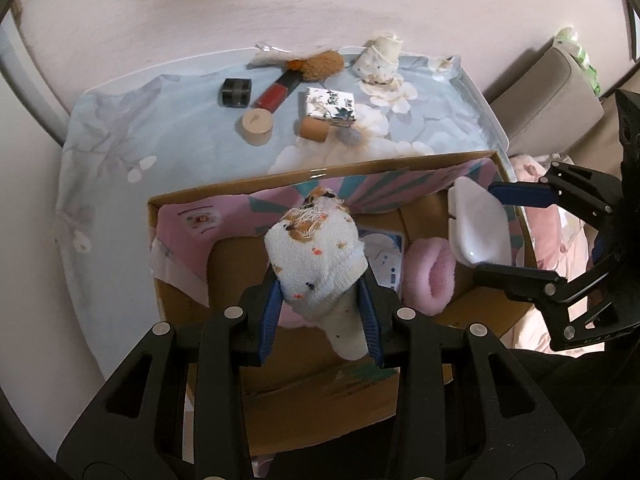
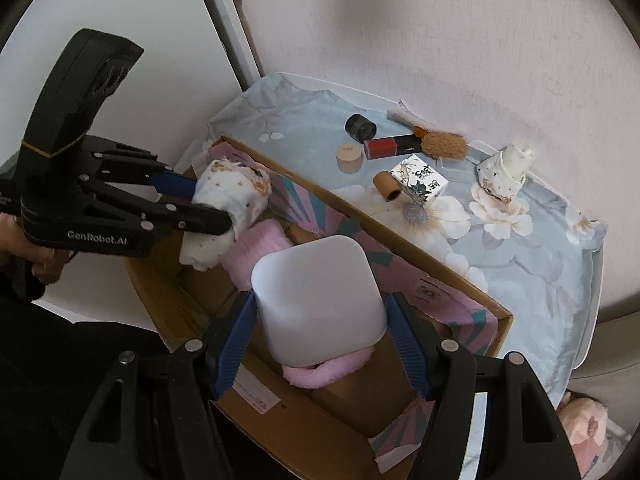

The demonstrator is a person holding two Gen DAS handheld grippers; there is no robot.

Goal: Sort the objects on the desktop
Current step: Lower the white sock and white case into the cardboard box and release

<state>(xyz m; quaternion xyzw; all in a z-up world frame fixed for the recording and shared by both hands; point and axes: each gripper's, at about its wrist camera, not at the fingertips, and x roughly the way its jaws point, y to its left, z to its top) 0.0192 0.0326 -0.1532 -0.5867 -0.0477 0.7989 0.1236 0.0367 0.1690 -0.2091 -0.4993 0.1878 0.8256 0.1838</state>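
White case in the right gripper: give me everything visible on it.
The white case is a smooth, glossy, rounded-square shell, plastic by the look, with a seam along one edge in the left wrist view. It is closed and held between the pads of the right gripper, above the cardboard box, over the pink fluffy item.

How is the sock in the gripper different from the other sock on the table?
The held sock is clamped in the left gripper, above the cardboard box; the far sock lies bunched on the table, near the wall. The held one looks rolled, the far one looser. Both are white with small speckles.
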